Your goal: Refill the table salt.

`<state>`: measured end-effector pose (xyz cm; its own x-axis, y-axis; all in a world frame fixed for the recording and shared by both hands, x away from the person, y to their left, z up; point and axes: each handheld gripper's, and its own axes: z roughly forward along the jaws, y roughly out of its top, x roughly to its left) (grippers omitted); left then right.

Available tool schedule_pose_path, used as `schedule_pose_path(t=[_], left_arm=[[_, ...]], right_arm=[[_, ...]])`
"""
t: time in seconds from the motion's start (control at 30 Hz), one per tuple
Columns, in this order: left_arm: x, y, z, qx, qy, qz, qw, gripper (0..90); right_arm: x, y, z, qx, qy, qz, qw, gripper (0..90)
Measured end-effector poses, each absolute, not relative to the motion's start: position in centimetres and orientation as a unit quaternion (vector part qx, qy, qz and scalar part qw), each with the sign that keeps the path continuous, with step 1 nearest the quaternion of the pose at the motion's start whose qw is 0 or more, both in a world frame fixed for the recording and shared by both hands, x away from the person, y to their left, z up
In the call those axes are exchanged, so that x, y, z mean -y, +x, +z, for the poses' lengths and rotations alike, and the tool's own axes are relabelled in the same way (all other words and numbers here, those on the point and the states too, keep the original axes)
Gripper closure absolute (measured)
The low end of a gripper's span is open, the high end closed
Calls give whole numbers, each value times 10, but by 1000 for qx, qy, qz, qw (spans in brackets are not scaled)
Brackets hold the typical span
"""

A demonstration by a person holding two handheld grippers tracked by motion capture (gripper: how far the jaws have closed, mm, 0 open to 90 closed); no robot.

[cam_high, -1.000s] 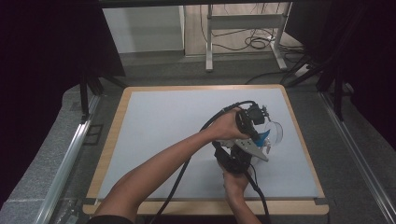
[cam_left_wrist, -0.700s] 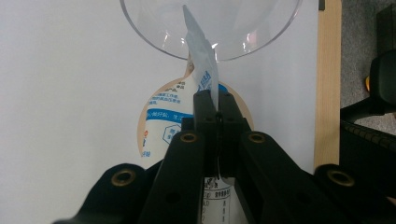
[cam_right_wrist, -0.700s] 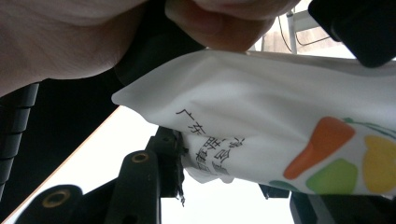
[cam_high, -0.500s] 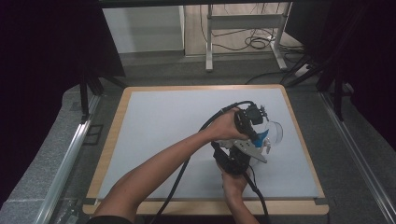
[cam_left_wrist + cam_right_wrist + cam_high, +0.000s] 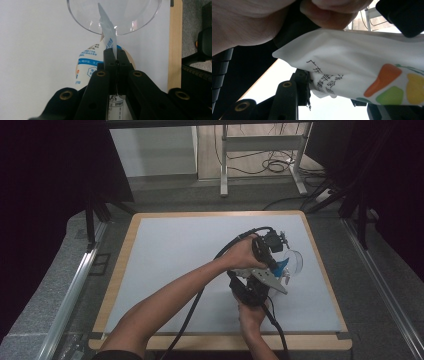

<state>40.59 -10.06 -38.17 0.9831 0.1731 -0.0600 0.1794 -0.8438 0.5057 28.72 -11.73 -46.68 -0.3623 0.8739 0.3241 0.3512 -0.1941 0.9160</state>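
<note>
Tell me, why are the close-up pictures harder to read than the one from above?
High view: evenly lit table, dark surroundings, all fairly sharp. Left gripper view: the clear bowl catches small glints, and the jaws nearest the lens look soft. Right gripper view: the pouch sits very near the lens against a bright, washed-out background, and the hand above blurs.

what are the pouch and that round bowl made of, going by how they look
The pouch looks like thin flexible plastic film with a printed, slightly glossy white face: it creases and bends where the left hand-held gripper pinches its edge. It could be laminated; I cannot tell. The bowl looks like clear rigid plastic, possibly glass: the white table surface shows through it and its rim glints.
</note>
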Motion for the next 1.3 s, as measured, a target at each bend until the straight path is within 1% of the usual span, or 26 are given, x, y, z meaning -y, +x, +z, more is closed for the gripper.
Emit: schedule_pose_path(t=[0.43,0.53,0.77,0.87,1.3], left_arm=[[92,405,-389,-102,954,-10,282,900],[89,404,-387,-101,952,-8,289,900],[83,402,-382,-102,948,-4,301,900],[80,401,-379,-100,945,-5,312,900],[60,398,-369,-110,934,2,340,900]], right_arm=[[116,282,-481,-616,497,563,238,578],[116,281,-483,-622,490,559,246,571],[116,280,-491,-634,486,548,248,562],[119,280,-498,-638,490,540,247,561],[124,279,-509,-655,489,521,245,552]])
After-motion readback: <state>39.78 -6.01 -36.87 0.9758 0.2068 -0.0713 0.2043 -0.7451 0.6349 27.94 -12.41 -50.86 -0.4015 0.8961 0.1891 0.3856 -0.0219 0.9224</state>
